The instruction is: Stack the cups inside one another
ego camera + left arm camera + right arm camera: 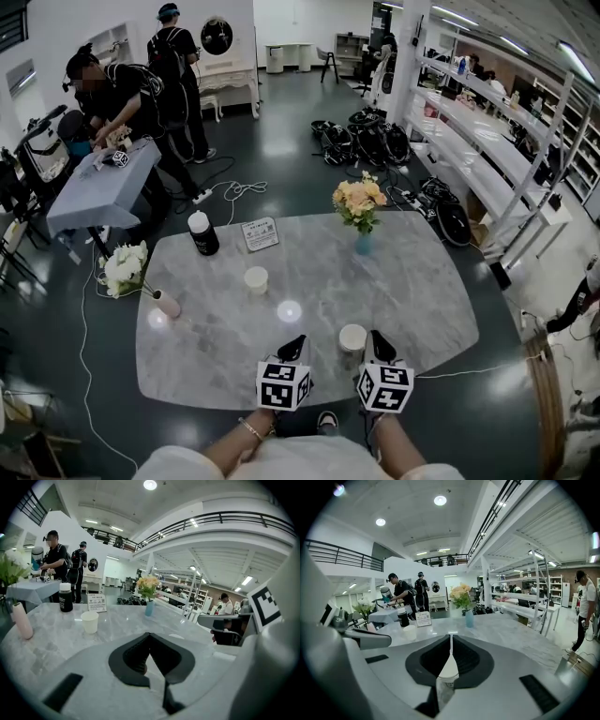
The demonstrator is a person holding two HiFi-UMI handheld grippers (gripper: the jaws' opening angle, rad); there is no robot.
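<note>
1. Marble table (412,281): the right tongs (377,337) are clamped on the rim of the near cup (352,337), which stands at their tips. The left tongs (295,345) are closed and empty.
2. The pick-up appears to be in hand. The next move calls for lifting the near cup and lowering it squarely into the far cup (256,279), well apart.

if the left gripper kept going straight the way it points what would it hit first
Probably the marble table, since the left gripper tilts down at it. Further along that line stands the blue vase; the cup sits off left.
</note>
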